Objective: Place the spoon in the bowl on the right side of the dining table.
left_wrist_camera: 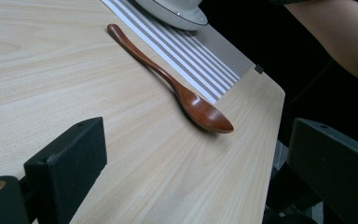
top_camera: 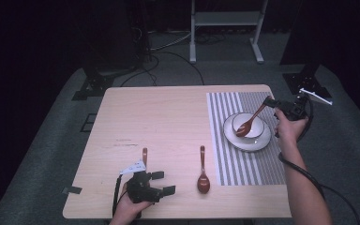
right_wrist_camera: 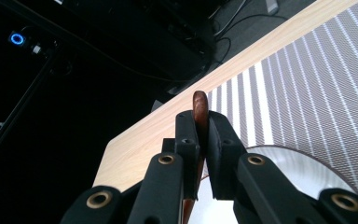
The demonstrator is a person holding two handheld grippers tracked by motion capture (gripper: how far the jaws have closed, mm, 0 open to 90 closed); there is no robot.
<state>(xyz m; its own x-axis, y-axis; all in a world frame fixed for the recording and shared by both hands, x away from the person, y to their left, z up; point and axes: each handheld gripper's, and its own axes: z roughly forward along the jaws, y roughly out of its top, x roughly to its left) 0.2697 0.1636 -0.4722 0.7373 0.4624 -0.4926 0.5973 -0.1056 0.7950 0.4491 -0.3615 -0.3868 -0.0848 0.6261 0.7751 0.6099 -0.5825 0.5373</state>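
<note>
The right gripper [top_camera: 273,102] clamps a wooden spoon [top_camera: 249,122] over the bowl [top_camera: 258,129] at far right. The left gripper [top_camera: 163,182] rests open near left, empty.

Pale wooden worktop [top_camera: 168,122]. Striped placemat [top_camera: 243,164] on its right part, white plate [top_camera: 262,143] on the mat. One brown spoon [top_camera: 203,171] lies just left of the mat; another spoon [top_camera: 144,154] farther left.
</note>
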